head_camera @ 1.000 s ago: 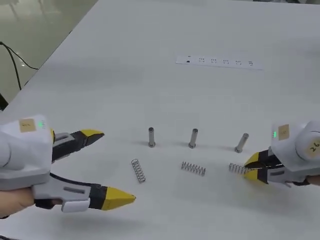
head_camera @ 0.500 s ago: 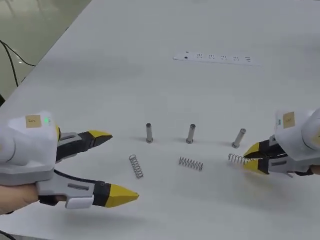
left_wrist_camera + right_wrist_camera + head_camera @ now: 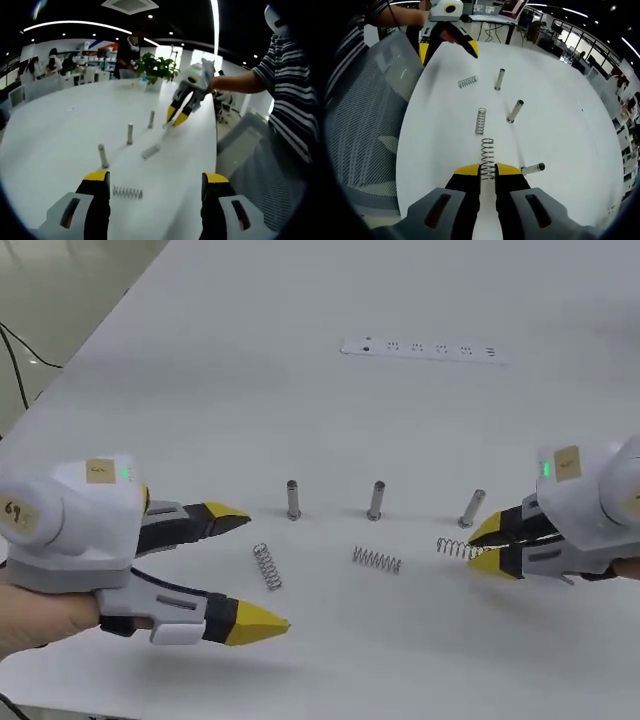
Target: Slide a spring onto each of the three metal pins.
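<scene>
Three metal pins stand in a row on the white table: left pin (image 3: 293, 499), middle pin (image 3: 376, 500), right pin (image 3: 473, 508). My right gripper (image 3: 484, 546) is shut on the end of a spring (image 3: 456, 548) (image 3: 487, 156), lifted just in front of the right pin (image 3: 533, 168). A second spring (image 3: 376, 560) lies below the middle pin, a third spring (image 3: 266, 566) below the left pin. My left gripper (image 3: 248, 570) is open with nothing between its fingers, just left of the third spring (image 3: 127, 191).
A white power strip (image 3: 418, 348) lies further back on the table. The table's left edge (image 3: 80, 345) drops to the floor. A person in a striped shirt (image 3: 287, 95) and office desks show in the left gripper view.
My right gripper has lifted the spring off the table and carried it slightly left, toward the right pin. The left gripper has shifted a little right, still open.
</scene>
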Motion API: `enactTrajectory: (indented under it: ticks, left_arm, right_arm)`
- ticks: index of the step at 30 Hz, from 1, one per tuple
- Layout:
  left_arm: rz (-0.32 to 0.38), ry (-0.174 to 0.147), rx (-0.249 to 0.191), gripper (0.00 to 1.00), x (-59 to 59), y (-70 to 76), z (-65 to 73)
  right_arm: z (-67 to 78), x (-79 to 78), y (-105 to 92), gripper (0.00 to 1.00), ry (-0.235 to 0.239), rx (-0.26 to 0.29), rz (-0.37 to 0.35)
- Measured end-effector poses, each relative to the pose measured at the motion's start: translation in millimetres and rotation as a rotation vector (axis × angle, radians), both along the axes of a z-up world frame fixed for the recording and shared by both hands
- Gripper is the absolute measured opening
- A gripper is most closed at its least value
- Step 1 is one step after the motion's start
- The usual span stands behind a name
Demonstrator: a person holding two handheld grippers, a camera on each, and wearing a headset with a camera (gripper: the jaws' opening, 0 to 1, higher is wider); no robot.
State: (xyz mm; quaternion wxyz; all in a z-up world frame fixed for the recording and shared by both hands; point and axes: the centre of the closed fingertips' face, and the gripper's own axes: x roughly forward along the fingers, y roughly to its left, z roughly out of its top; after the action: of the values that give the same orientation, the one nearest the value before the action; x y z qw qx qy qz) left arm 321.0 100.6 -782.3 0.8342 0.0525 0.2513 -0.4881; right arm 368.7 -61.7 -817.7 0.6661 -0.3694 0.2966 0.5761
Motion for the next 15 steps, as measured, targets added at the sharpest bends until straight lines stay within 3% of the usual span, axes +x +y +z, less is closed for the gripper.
enactTrajectory:
  ticks: [3, 7, 15]
  left_arm:
    - [-0.017, 0.006, -0.005, 0.66, 1.4, -4.5, 1.1]
    - [-0.041, -0.009, -0.008, 0.65, 4.4, -13.0, 1.1]
    - [-0.1, -0.017, -0.038, 0.59, 8.4, -39.0, 0.9]
  right_arm:
    - [3.1, -4.7, 5.9, 0.07, 0.0, 0.002, 0.017]
    - [5.6, -10.6, 11.8, 0.07, -0.005, -0.002, 0.038]
    - [8.4, -20.4, 21.7, 0.07, 0.001, 0.008, 0.062]
